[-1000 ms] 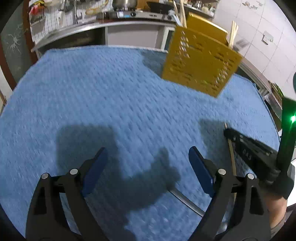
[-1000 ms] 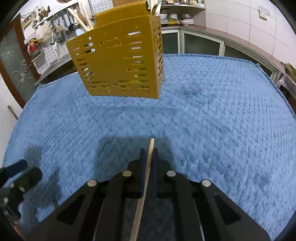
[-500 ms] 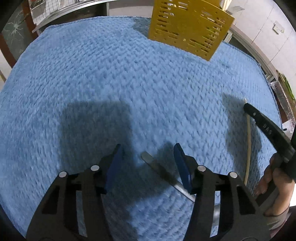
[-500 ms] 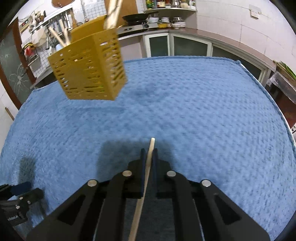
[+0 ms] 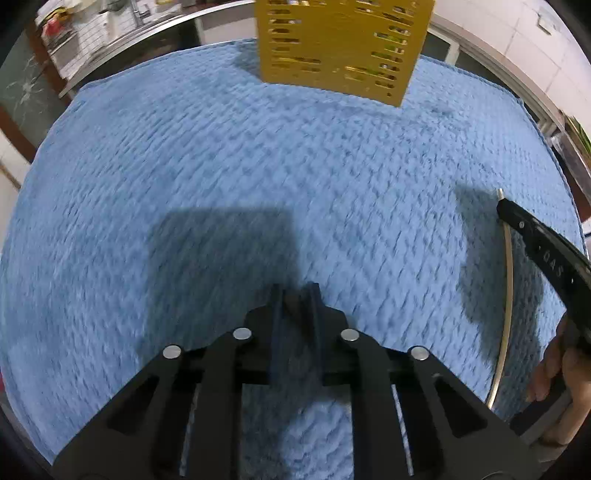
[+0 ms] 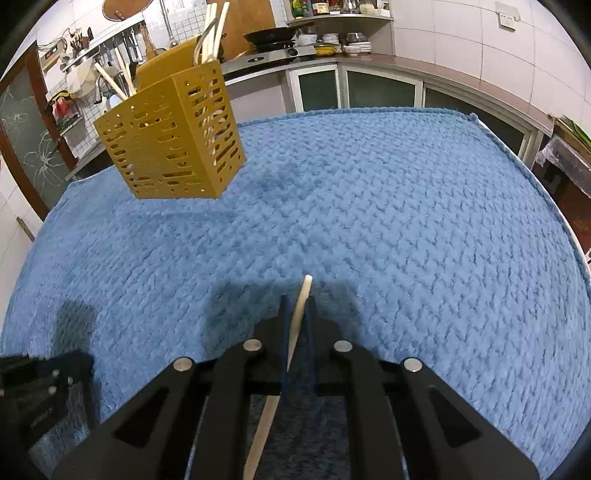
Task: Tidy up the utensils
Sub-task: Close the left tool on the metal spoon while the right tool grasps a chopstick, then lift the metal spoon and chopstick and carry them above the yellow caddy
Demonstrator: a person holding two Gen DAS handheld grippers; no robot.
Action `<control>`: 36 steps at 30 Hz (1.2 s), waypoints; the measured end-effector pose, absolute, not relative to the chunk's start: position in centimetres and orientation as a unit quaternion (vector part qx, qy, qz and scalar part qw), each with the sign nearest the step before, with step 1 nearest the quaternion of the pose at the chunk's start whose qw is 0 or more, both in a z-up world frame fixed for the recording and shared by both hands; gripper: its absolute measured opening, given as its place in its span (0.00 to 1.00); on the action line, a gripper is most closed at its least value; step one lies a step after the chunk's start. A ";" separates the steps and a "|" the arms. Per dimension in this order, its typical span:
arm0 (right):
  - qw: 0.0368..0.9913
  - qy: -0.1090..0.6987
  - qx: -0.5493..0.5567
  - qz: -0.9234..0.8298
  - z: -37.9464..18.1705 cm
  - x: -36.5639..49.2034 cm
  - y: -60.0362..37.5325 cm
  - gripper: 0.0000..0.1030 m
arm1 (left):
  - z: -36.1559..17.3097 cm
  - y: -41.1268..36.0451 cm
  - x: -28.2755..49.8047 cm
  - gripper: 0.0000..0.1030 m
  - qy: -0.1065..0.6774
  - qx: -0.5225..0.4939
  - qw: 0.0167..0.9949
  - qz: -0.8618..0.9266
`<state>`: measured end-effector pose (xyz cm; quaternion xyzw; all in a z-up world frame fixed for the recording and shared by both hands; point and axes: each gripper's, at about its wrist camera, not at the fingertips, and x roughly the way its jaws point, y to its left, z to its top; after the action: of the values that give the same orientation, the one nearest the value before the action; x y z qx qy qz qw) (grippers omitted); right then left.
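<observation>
**Both grippers low over the blue cloth, one chopstick in hand**

Nearest in the right wrist view, the right gripper (image 6: pixel 297 301) has its two fingers drawn close together on a pale chopstick (image 6: pixel 295 332). The stick runs lengthwise between the blue pads, its tip poking out just past the fingertips and its other end passing back under the gripper body. The same stick (image 5: pixel 508 280) shows in the left wrist view as a thin pale line beside the right gripper's black finger, with the person's hand (image 5: pixel 561 373) wrapped round the handle at the frame's right edge.

The left gripper (image 5: pixel 295 291) points steeply down at the blue towel (image 5: pixel 221 166), and its jaws are closing, now nearly together. A small dark, blurred shape sits in the narrow gap between the pads; whether it is an object or only shadow cannot be told. From the right wrist view, the left gripper appears only as a black block at the lower left edge.

The textured towel covers the whole work surface. At its far side stands the yellow slotted utensil holder (image 6: pixel 173 136), upright on the cloth, well apart from both grippers. Several pale chopsticks (image 6: pixel 214 29) already stand in it, leaning out over the rim. Beyond it runs a kitchen counter (image 6: pixel 369 61) with a pan and dishes.
</observation>
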<state>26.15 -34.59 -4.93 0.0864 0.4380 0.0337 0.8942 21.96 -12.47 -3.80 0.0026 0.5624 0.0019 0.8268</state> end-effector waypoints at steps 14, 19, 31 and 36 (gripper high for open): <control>0.913 0.394 0.102 0.037 -1.5 25.4 -35.5 0.06 | -1.4 -11.2 26.2 0.07 0.538 -0.042 0.838 -0.081; 0.929 0.354 0.098 0.049 1.1 24.5 -34.6 0.06 | 0.8 -10.2 26.5 0.07 0.501 -0.044 0.857 -0.115; 0.953 0.284 0.093 0.047 5.5 24.7 -32.9 0.06 | 6.9 -8.5 26.3 0.07 0.389 -0.016 0.910 -0.140; 0.964 0.247 0.084 0.044 7.2 24.9 -31.8 0.06 | 8.2 -8.0 26.5 0.07 0.355 -0.004 0.924 -0.140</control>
<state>24.85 -31.75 7.23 0.0836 0.2472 0.0439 0.9643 26.51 -7.99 8.18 -0.0045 0.3549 -0.1396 0.9244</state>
